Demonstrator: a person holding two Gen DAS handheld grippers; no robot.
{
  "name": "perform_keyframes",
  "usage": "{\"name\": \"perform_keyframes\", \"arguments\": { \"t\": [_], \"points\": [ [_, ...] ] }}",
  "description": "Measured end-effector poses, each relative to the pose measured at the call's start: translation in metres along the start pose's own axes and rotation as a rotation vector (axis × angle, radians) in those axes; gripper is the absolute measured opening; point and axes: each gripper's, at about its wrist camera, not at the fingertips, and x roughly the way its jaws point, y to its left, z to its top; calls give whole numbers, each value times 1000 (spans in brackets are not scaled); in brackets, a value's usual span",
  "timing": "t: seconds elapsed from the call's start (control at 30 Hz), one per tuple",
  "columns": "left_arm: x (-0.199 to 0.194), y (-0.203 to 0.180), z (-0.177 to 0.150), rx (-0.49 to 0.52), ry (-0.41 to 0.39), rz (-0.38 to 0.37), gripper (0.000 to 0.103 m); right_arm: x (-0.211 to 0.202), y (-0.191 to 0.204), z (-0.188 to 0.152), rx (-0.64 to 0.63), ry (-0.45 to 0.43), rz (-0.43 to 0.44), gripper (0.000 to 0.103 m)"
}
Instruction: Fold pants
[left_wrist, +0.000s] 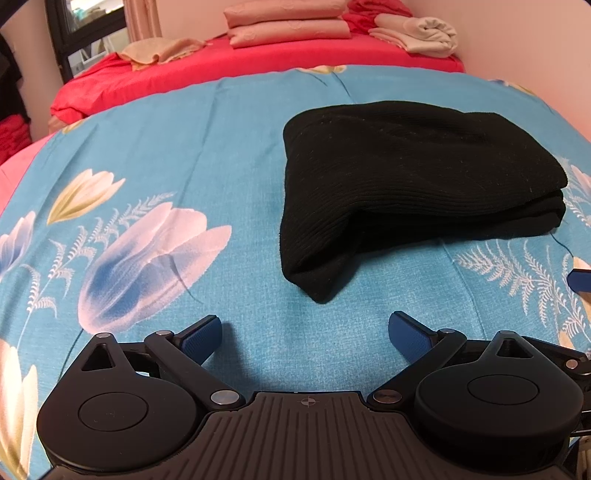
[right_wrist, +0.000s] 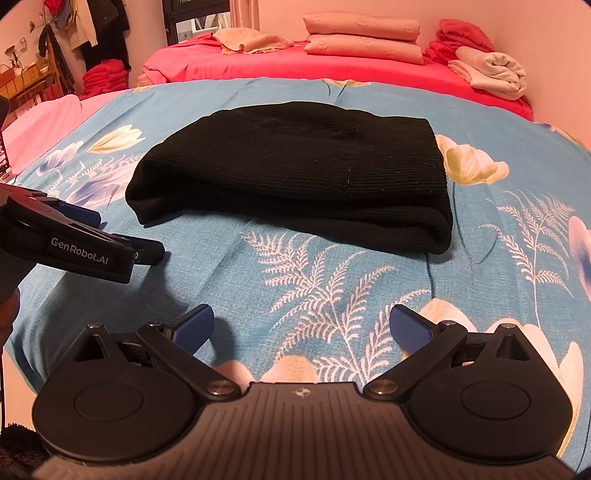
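Note:
The black ribbed pants (left_wrist: 413, 177) lie folded in a thick stack on the blue flowered bedspread (left_wrist: 207, 155). One corner of the stack sags toward me at the lower left. My left gripper (left_wrist: 304, 334) is open and empty, a little short of that corner. In the right wrist view the pants (right_wrist: 295, 173) lie ahead, and my right gripper (right_wrist: 301, 328) is open and empty over the bedspread (right_wrist: 332, 280), well short of the stack. The left gripper also shows there from the side at the left edge (right_wrist: 122, 236).
Beyond the bedspread is a red sheet (left_wrist: 280, 62) with folded pink bedding (left_wrist: 288, 26), a beige cloth (left_wrist: 162, 51) and a rolled pale towel (left_wrist: 428, 37). A wall runs along the right. Clothes hang at the far left (right_wrist: 92, 29).

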Motion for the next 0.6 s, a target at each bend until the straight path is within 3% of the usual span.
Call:
{"name": "perform_keyframes", "arguments": {
  "t": [0.6],
  "points": [
    [3,2,1,1,8,-6,103,2,0,0,-9,5,1,102]
  ]
}}
